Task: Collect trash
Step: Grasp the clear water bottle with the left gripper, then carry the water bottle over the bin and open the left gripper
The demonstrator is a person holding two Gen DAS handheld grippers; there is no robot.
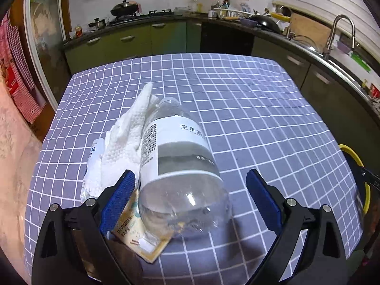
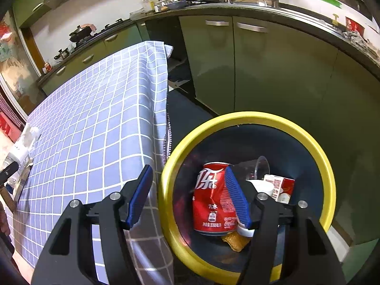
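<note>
A clear plastic bottle [image 1: 175,161] with a white and grey label lies on its side on the checked tablecloth [image 1: 249,109]. My left gripper [image 1: 190,174] is open around its base, the left pad close to it and the right pad well apart. Beside the bottle lie a crumpled paper towel [image 1: 128,130], a white packet [image 1: 91,166] and a tape card [image 1: 137,232], partly under the bottle. My right gripper [image 2: 187,169] hangs open and empty over the near rim of the yellow-rimmed bin [image 2: 249,116]. In the bin lie a red can [image 2: 211,201], a carton [image 2: 280,187] and a clear cup [image 2: 258,166].
The bin stands on the floor against the table's right side, and its rim [image 1: 356,161] shows past the cloth edge. Green cabinets [image 2: 261,71] and a counter with a sink and tap [image 1: 339,30] run behind and to the right. A stove with pots [image 1: 123,9] stands at the back.
</note>
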